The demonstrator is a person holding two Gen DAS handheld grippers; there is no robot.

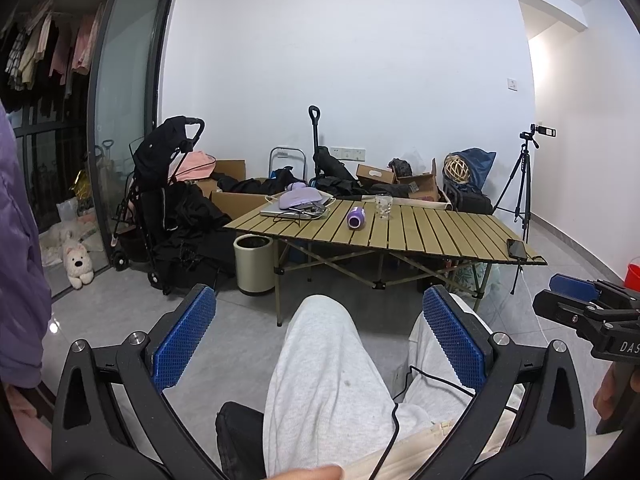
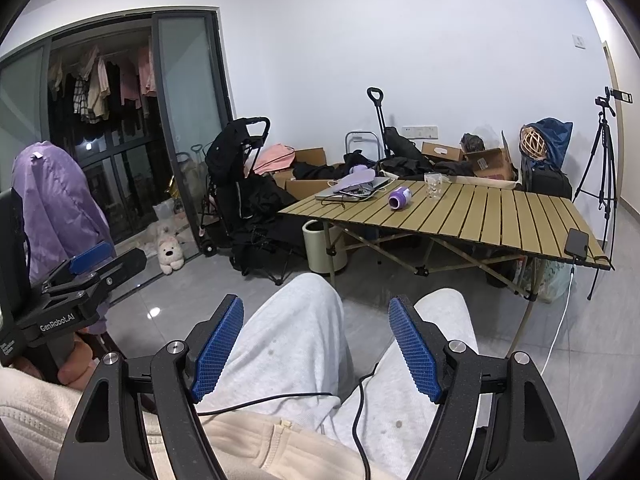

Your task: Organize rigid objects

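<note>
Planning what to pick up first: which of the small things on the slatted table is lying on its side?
The purple bottle, tipped over mid-table. The clear glass beside it stands upright, and the phone lies flat at the near corner.

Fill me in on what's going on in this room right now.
A seated person holds a gripper in each hand above their lap; the left gripper and right gripper are both open and hold nothing. Nothing is being handled yet. Across the floor, the slatted folding table carries a purple bottle lying on its side, a clear glass cup standing upright, a laptop under purple items, and a phone near the corner.
</note>
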